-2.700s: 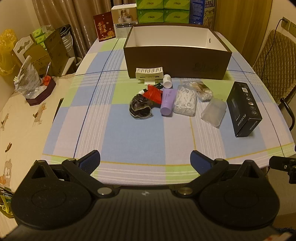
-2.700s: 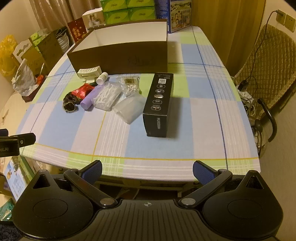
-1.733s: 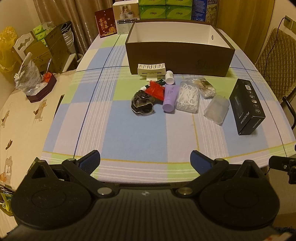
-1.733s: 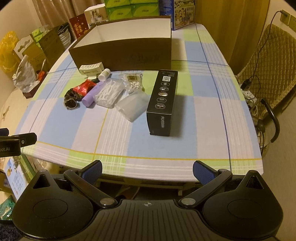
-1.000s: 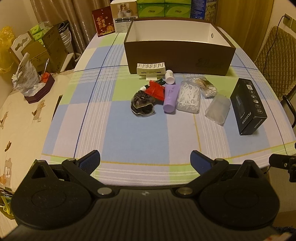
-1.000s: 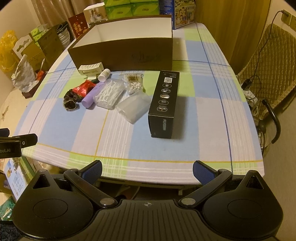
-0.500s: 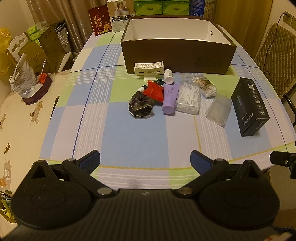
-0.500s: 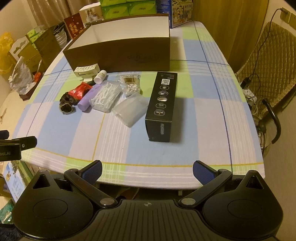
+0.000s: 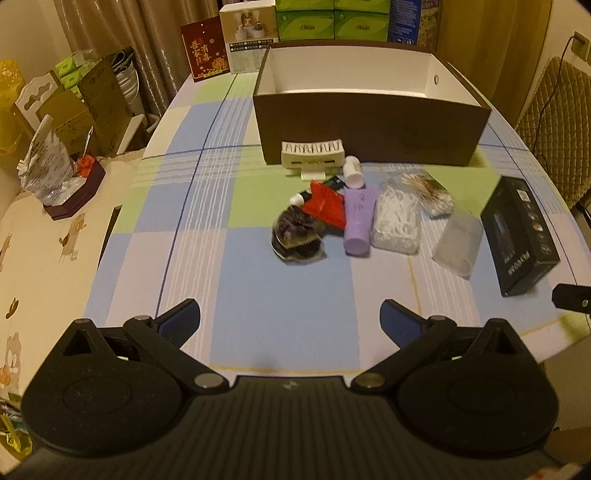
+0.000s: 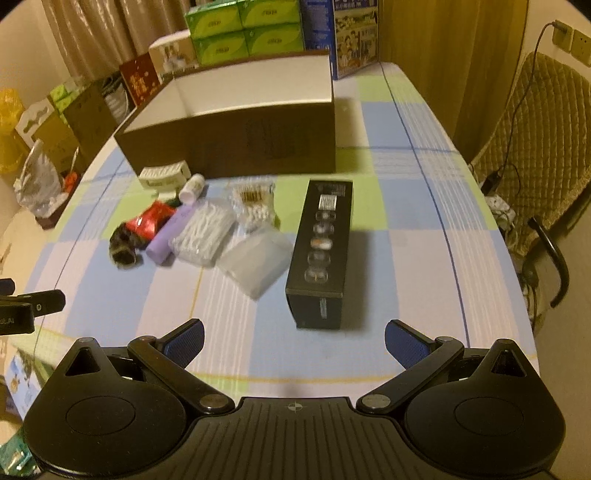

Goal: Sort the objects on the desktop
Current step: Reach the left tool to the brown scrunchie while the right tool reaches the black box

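While nothing is picked yet, I hold left gripper (image 9: 290,314) and right gripper (image 10: 293,334) spread wide, empty. Black box (image 10: 321,251) lies just ahead of right; clutter beyond left, before brown bin (image 9: 369,122), handy for dropping in.

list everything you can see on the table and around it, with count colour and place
storage box: 1, brown outside, white inside, far middle of table
black carton: 1, right of pile
clear case: 1, frosted, beside carton
floss pick bag: 1, white, pile
cotton swab bag: 1, clear, behind case
purple tube: 1, pile middle
red packet: 1, pile
hair scrunchie: 1, dark, pile left
white bottle: 1, by box
cream holder: 1, against box
tissue packs: several, green, behind box
left gripper: 1, black, open
right gripper: 1, black, open
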`<state>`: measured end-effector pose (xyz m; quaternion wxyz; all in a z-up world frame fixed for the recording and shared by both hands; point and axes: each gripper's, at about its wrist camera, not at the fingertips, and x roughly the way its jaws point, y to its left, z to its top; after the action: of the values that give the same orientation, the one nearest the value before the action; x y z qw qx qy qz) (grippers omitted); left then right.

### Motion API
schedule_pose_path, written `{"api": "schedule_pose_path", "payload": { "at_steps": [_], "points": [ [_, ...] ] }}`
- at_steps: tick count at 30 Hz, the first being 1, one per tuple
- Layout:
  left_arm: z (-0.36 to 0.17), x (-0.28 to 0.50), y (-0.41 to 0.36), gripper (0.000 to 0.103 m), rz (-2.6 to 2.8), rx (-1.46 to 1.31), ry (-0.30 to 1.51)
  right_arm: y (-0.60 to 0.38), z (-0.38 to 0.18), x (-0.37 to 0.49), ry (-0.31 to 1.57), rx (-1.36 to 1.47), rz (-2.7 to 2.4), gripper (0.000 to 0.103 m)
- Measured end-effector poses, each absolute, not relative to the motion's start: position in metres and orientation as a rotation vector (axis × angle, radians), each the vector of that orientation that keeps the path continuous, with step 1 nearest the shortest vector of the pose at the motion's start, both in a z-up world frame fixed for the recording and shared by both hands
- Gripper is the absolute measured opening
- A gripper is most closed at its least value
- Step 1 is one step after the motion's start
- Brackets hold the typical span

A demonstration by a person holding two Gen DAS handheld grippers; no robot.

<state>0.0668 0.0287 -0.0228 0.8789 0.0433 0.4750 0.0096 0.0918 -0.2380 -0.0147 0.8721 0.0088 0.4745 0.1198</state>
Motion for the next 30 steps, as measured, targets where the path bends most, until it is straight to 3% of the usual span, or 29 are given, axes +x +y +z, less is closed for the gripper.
{"api": "schedule_pose_path", "payload": {
  "at_steps": [6,11,30],
  "points": [
    [-0.034,0.088,0.041,0.102,-0.032,0.092,0.974,-0.24,-0.024,0.111,0.962,0.031,0.216,0.101],
    [-0.043,0.105,0.047,0.102,-0.051,0.108,0.972,-0.236,-0.032,0.124,0.975,0.03,0.203,0.091],
    [-0.072,0.168,0.059,0.097,-0.148,0.159,1.0,-0.227,-0.052,0.166,1.011,0.028,0.165,0.082]
  ]
}}
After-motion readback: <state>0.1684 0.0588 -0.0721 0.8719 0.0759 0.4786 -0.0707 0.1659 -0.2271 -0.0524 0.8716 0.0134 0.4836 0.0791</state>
